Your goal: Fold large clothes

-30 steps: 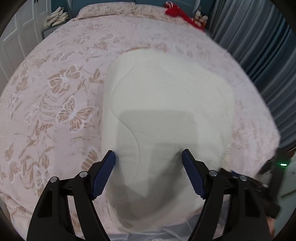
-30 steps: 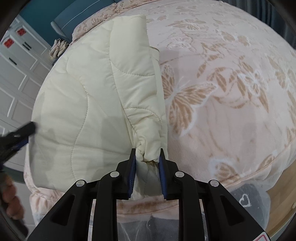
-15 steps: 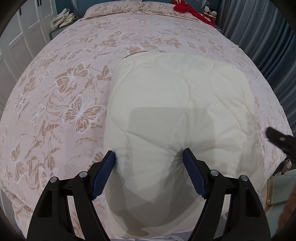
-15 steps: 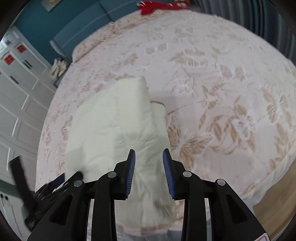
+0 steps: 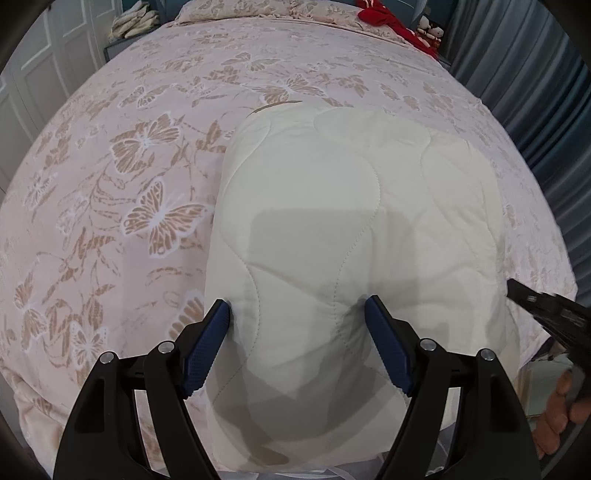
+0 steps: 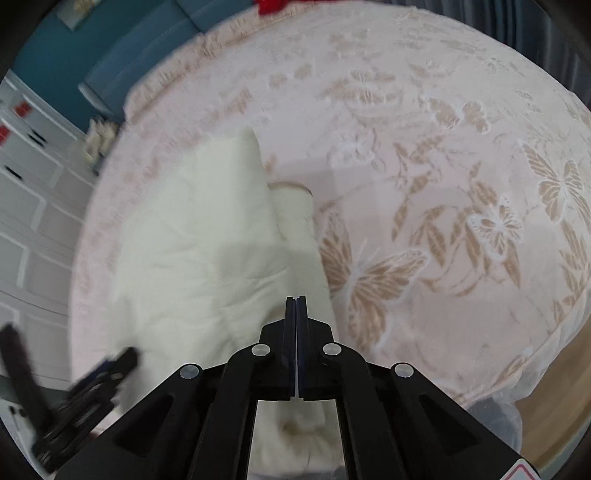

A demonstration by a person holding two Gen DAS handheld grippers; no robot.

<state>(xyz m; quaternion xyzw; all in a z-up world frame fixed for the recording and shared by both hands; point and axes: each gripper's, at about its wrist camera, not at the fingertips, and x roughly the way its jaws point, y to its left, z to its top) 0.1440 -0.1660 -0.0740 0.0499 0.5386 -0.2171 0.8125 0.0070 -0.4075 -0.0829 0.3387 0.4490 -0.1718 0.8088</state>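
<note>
- Landmark: folded cream quilted jacket, lying on the bed near its front edge, on a pink bedspread printed with tan butterflies.
- Left of the jacket: bare bedspread; white cupboard doors beyond the bed's edge.
- Left hand-held gripper: blue pads set wide, one against the jacket's left edge, the other pressed into a dimple in the padding. Grasping a thick fold of the jacket's near end.
- Behind the jacket, at the bed's head: red cloth, right of centre.
- Right of the jacket: grey curtain; the other gripper's black tip shows at the frame edge, with a person's fingers below it.
- Right hand-held gripper: jaws closing, pads seen meeting with nothing between them, above the jacket's right edge. View is motion-blurred.
- Further right in that view: bedspread with large butterflies; wood floor at the bed's corner.
</note>
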